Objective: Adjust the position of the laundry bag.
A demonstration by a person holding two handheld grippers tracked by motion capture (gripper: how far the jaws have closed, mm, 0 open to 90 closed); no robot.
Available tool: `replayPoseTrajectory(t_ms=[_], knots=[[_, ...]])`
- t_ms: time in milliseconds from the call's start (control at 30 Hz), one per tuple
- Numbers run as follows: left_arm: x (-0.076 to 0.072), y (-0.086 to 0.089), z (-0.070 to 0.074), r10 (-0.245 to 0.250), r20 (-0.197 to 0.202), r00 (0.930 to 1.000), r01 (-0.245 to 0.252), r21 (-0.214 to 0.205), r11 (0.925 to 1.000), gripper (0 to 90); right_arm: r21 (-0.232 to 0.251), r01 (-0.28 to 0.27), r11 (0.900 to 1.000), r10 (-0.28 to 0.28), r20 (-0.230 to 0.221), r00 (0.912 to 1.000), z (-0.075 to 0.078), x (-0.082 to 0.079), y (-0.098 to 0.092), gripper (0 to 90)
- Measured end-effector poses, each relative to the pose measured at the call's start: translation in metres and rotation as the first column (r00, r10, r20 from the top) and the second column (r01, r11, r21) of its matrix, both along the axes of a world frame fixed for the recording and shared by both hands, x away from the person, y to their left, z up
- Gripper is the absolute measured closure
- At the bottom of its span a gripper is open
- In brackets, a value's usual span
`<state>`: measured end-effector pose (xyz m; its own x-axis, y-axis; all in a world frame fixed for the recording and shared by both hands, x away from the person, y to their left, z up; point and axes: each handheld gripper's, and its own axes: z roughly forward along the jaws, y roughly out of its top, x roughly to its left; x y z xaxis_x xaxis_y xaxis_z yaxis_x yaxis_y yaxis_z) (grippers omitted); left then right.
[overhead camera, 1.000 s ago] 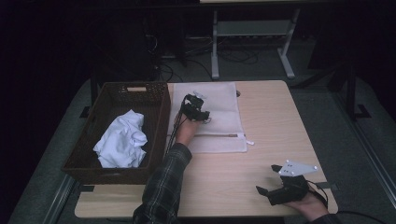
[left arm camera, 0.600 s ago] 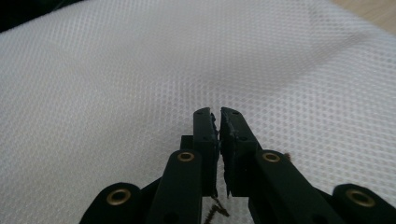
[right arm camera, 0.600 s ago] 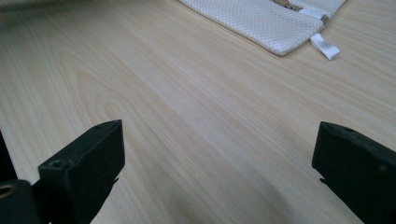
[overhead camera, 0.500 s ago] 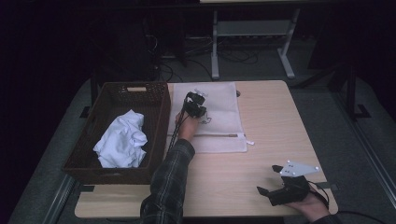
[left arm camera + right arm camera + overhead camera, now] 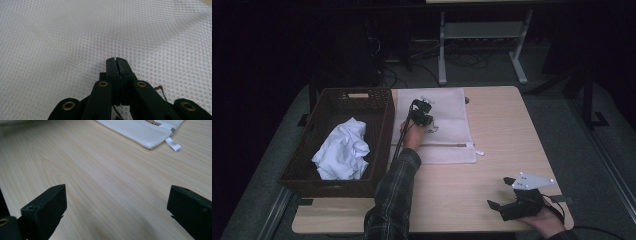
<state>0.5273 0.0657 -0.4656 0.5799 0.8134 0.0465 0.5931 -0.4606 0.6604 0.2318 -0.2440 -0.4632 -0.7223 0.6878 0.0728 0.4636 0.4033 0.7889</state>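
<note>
The mesh bag (image 5: 439, 125), flat on the table (image 5: 502, 130) beside the basket (image 5: 337, 140), looks light and limp; left gripper (image 5: 117, 60) has just closed, pinching its top layer mid-panel, right gripper (image 5: 116, 202) open

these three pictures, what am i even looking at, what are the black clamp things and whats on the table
A person sits at a light wooden table holding a black two-jaw tool in each hand. The high view looks down from above; the other two come from cameras riding on each tool.

The left tool rests on a white mesh zip bag. Its jaws have just been closing and now meet, as the left gripper view shows; whether they pinch any mesh I cannot tell.

The right tool rests near the table's front edge, jaws wide apart and holding nothing.

At the left stands a dark woven basket holding a crumpled white cloth.
</note>
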Motion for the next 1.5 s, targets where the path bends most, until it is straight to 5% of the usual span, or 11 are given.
replayPoseTrajectory(t_ms=[767, 1500], knots=[[-0.021, 0.006, 0.001, -0.008, -0.038, 0.9992, 0.007, -0.029, 0.9996, 89.3, -0.006, -0.008, 1.0, 0.008, -0.001, 1.0, 0.0, 0.0, 0.002, 2.1], [-0.059, 0.009, 0.001, -0.032, -0.068, 0.9972, 0.027, -0.072, 0.997, 89.3, -0.009, -0.012, 0.9999, 0.012, 0.0, 0.9999, -0.001, 0.0, 0.005, 2.2]])
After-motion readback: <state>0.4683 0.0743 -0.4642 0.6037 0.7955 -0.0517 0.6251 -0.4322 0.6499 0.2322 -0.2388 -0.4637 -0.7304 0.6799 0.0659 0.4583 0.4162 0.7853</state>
